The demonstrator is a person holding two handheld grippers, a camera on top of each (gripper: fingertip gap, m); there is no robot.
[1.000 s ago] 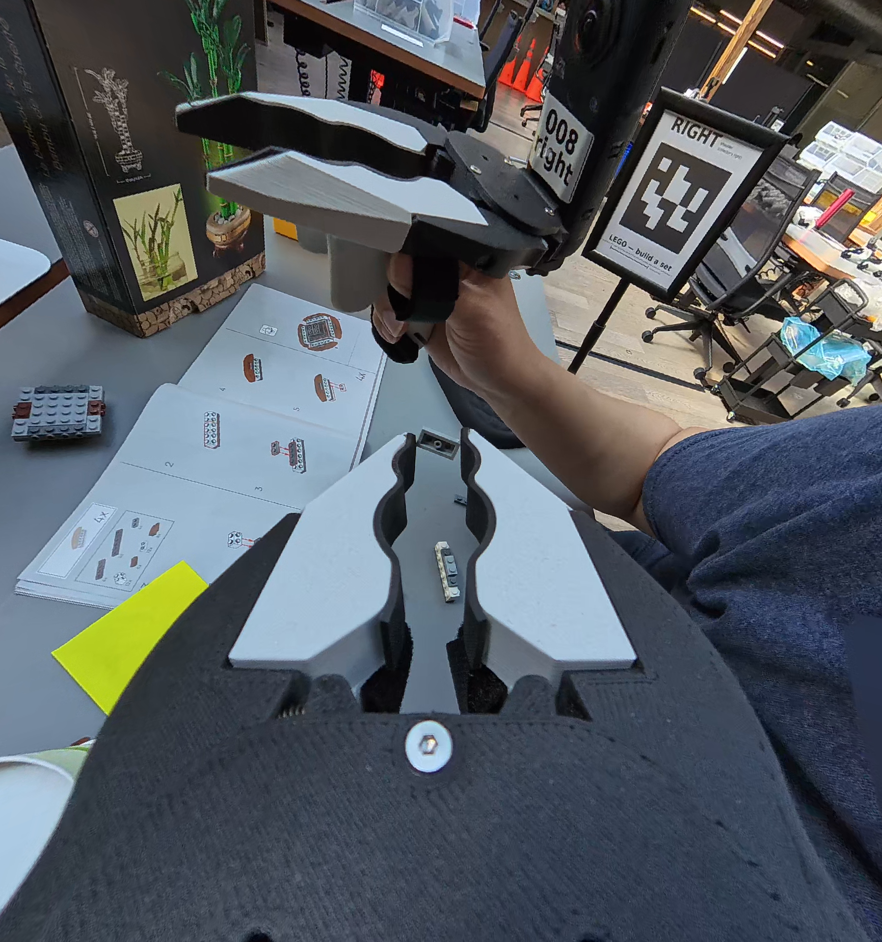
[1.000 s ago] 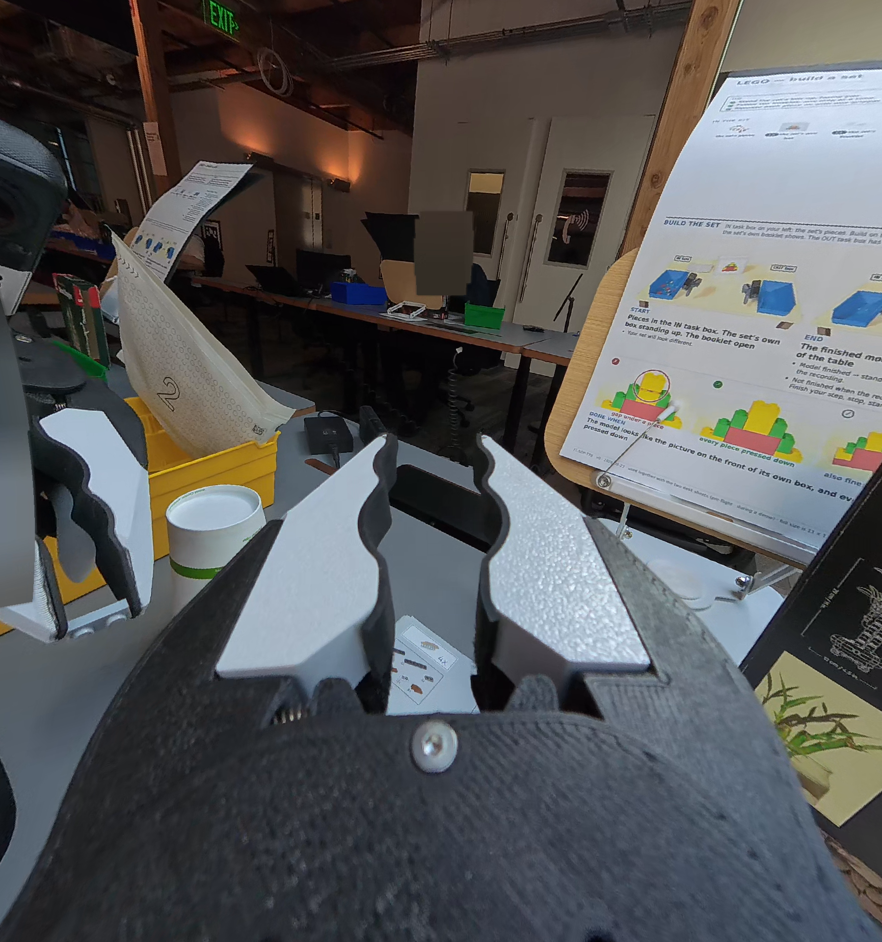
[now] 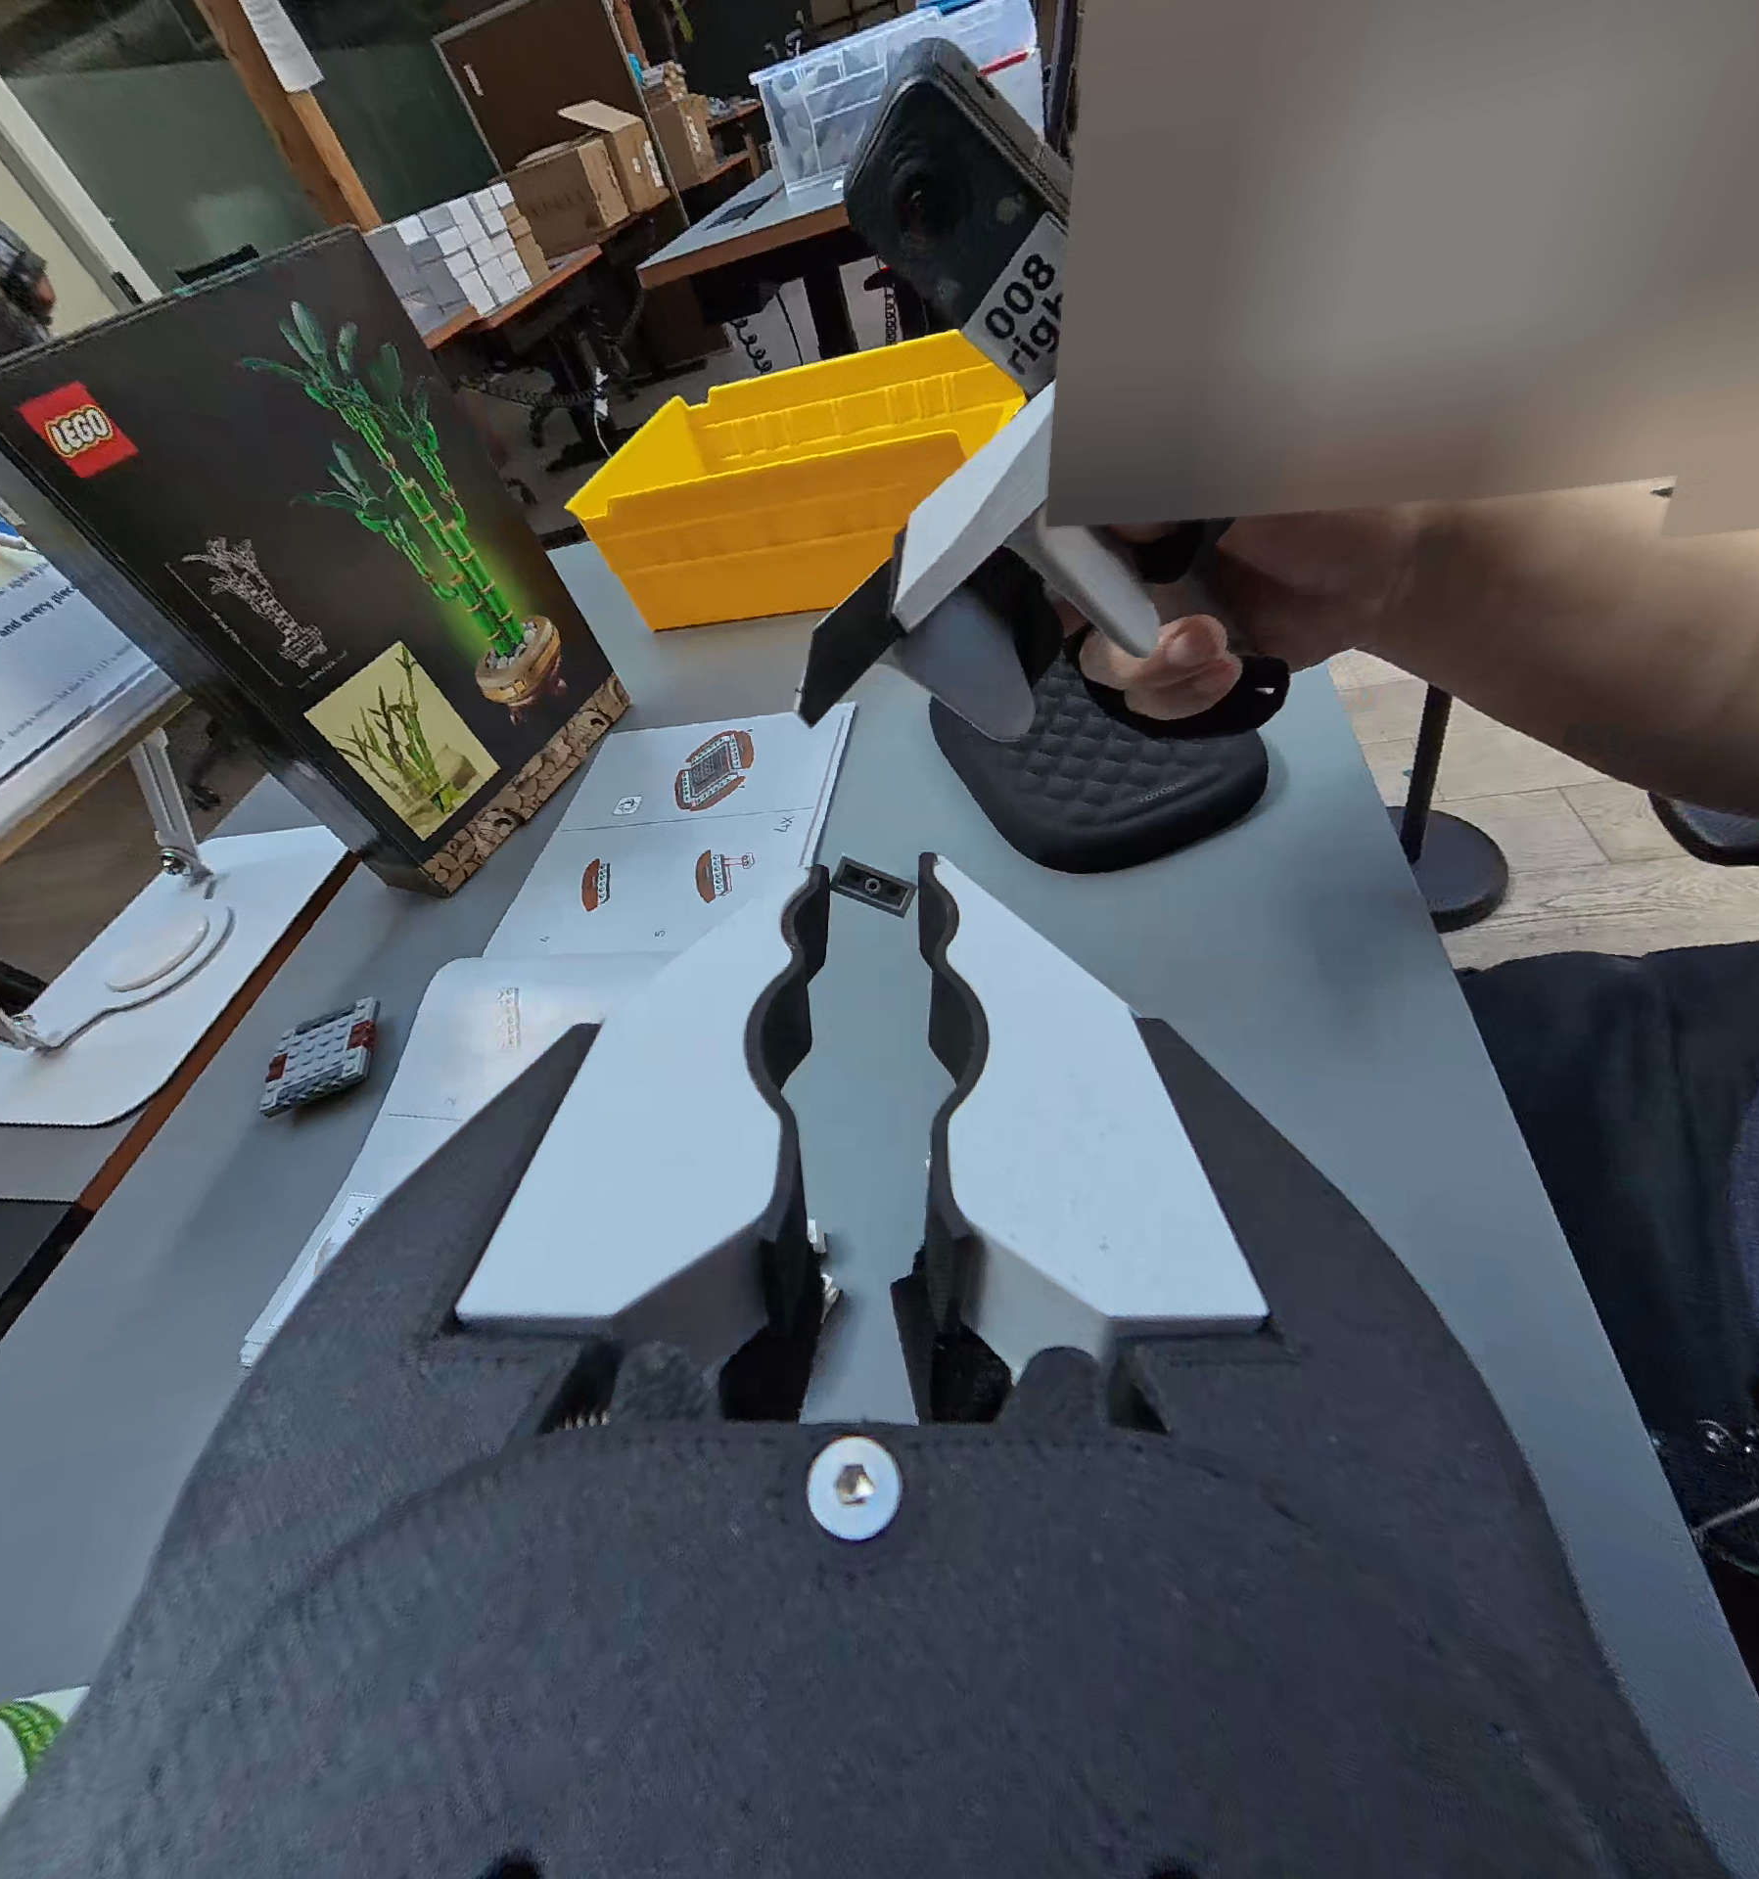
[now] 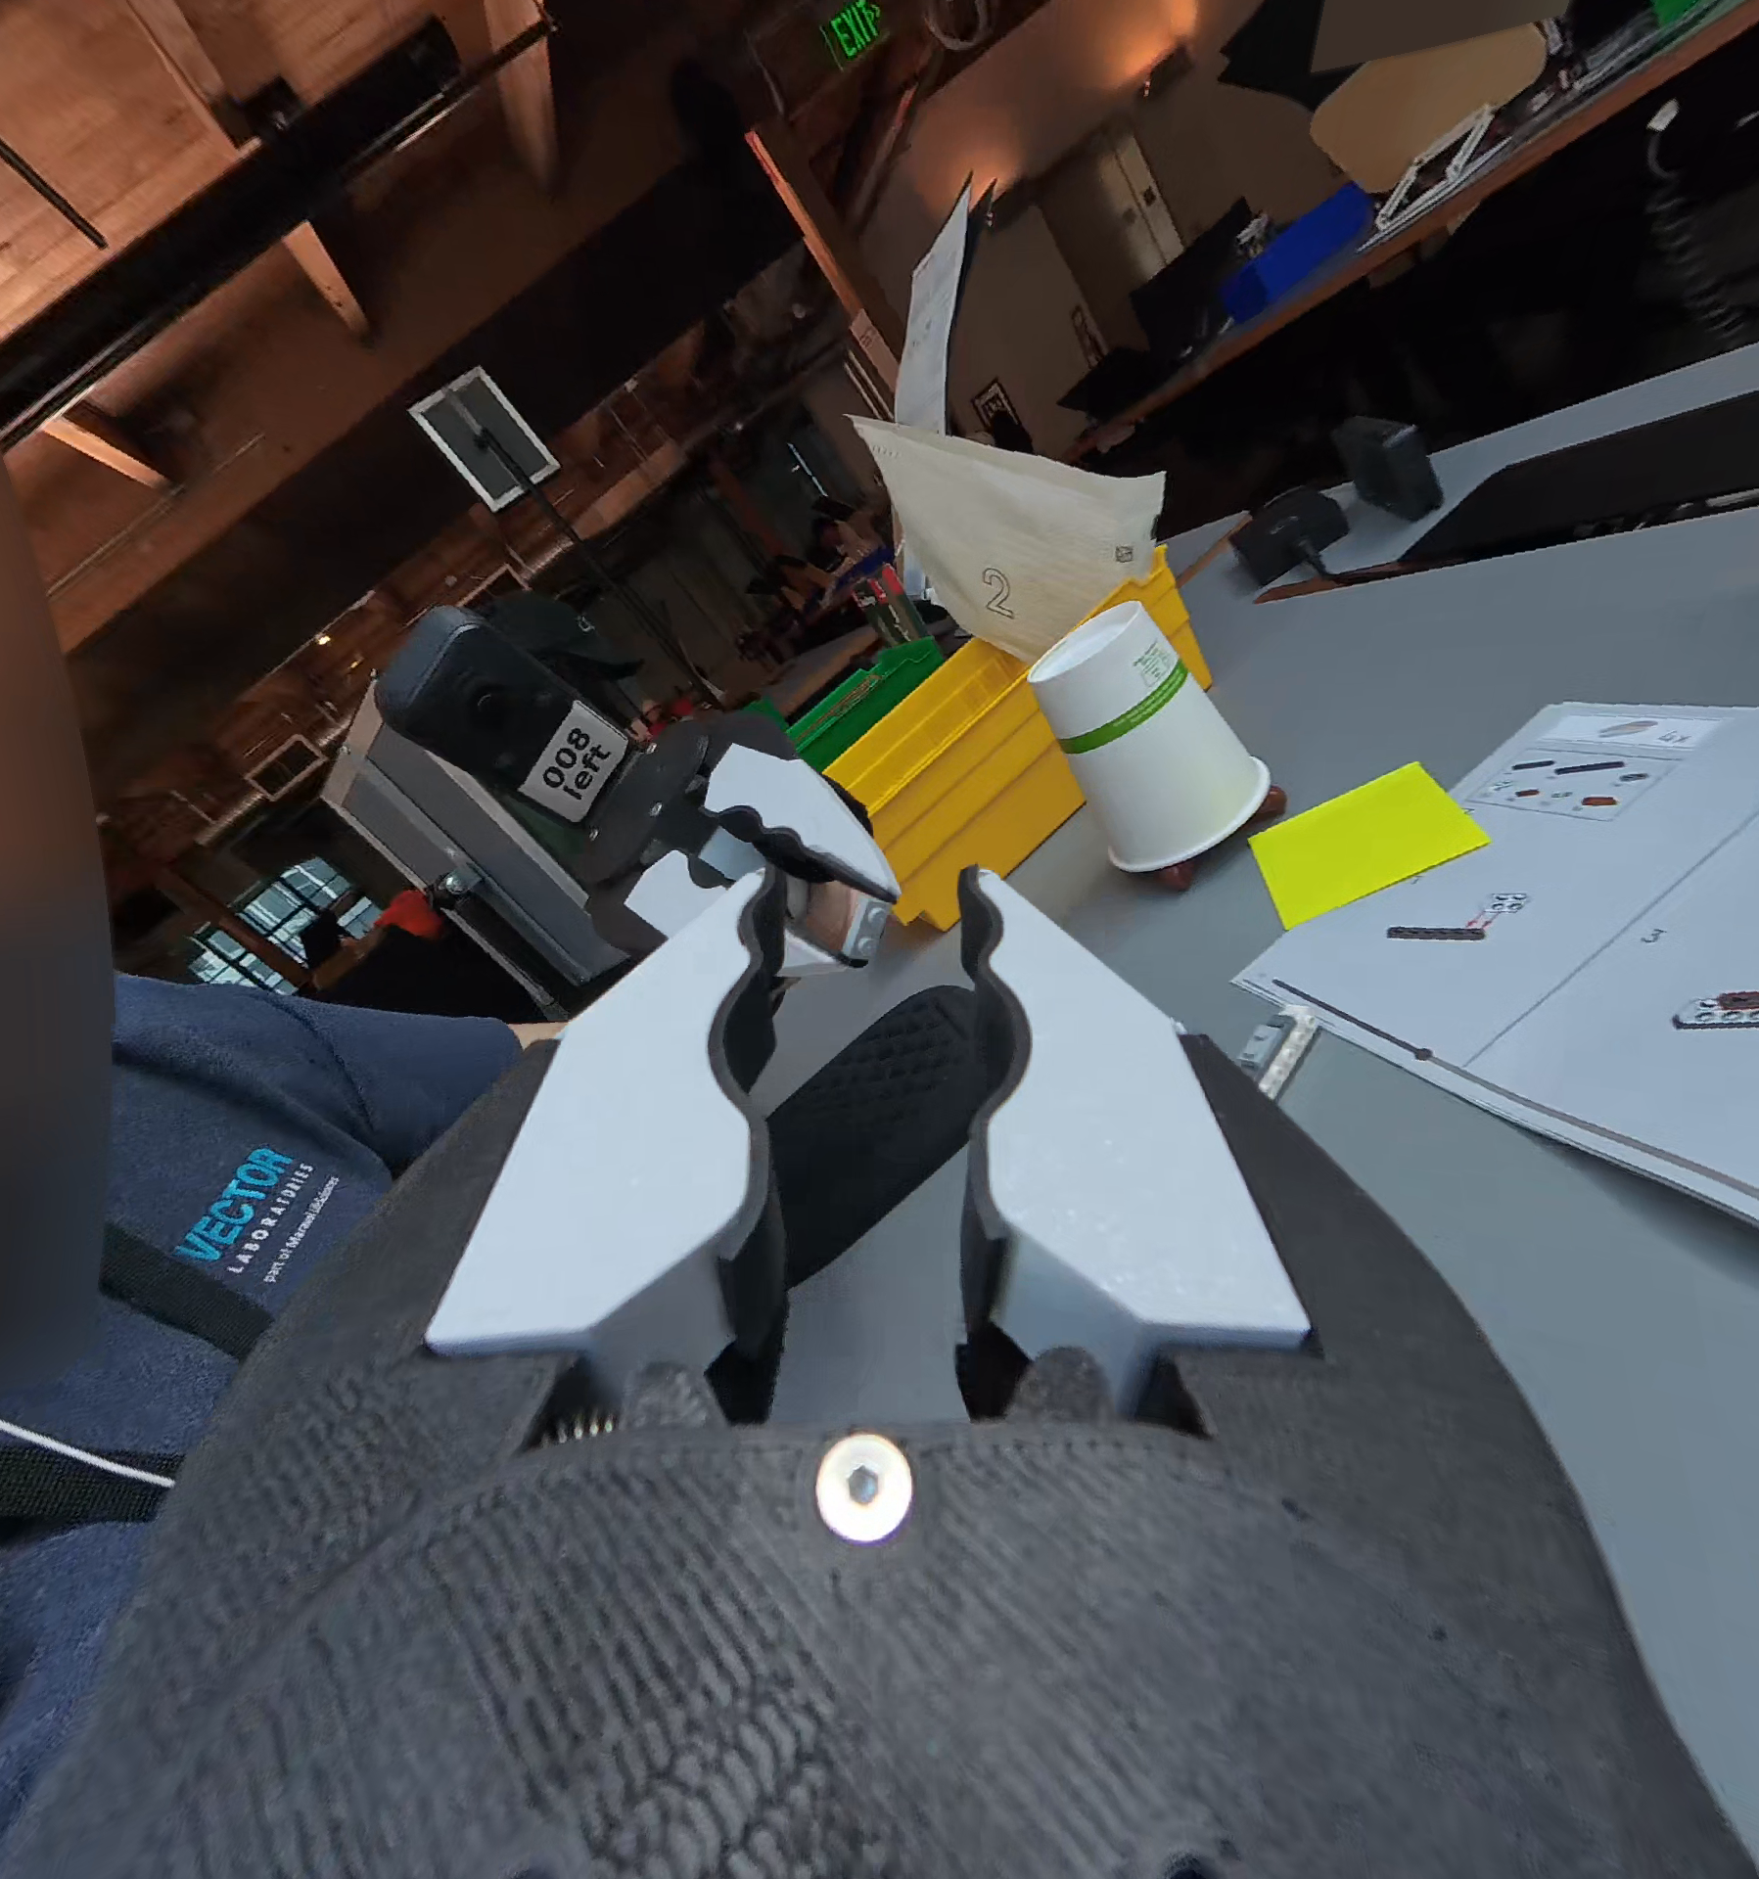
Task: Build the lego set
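My left gripper [image 3: 870,876] is open and empty, low over the grey table, its tips just short of a small dark grey piece [image 3: 875,893]. A small pale piece [image 3: 822,1283] shows between its fingers near their base, partly hidden. A grey studded plate with red-brown sides [image 3: 321,1052] lies to the left of the open instruction booklet [image 3: 692,813]. My right gripper [image 4: 865,895] is open and empty, held above a black pad [image 4: 875,1108]; it also shows in the left wrist view [image 3: 834,671]. A light grey long plate [image 4: 1282,1047] lies by the booklet [image 4: 1567,966].
The set's box [image 3: 346,569] stands at the back left, a yellow bin [image 3: 804,508] behind the booklet. Another yellow bin [image 4: 956,783] holds a paper bag [image 4: 1017,549]. An upturned white cup [image 4: 1150,742] covers brown pieces. A yellow note [image 4: 1363,844] lies beside it.
The right gripper has swung right and down from above the booklet to over the black pad, now facing the left gripper. The left gripper has moved forward toward the dark grey piece.
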